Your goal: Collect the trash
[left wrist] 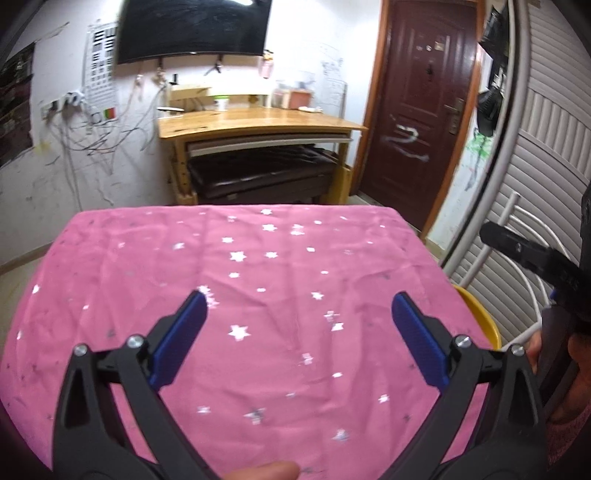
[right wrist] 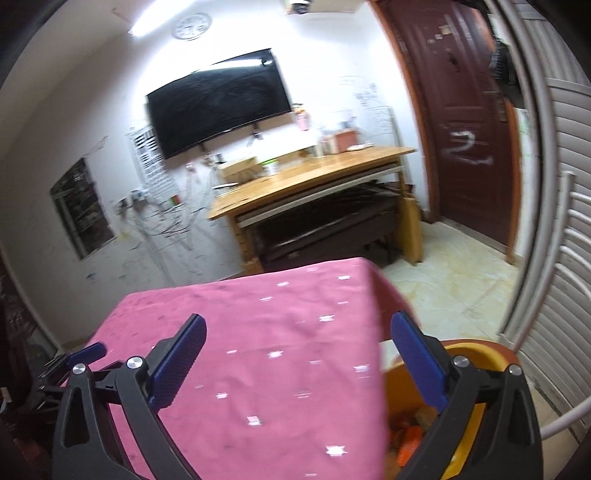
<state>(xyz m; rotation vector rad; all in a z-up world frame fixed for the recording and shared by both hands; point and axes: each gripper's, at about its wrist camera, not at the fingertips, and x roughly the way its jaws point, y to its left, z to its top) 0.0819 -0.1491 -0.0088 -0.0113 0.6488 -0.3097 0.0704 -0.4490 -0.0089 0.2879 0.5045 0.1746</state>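
My left gripper (left wrist: 299,297) is open above a pink star-printed tablecloth (left wrist: 258,258), with nothing between its blue pads. No loose trash shows on the cloth. My right gripper (right wrist: 299,316) is also open and holds nothing. It hangs over the table's right edge, its right finger above a yellow bin (right wrist: 469,354). Orange and brown trash (right wrist: 410,435) lies inside the bin. In the left wrist view the bin's rim (left wrist: 484,317) peeks out beside the table's right edge.
A wooden desk (left wrist: 258,122) with a dark bench under it stands against the far wall below a wall screen (left wrist: 192,29). A brown door (left wrist: 424,103) is at the right. White curved rails (right wrist: 546,258) and a slatted panel flank the bin. Tiled floor (right wrist: 443,284) lies beyond the table.
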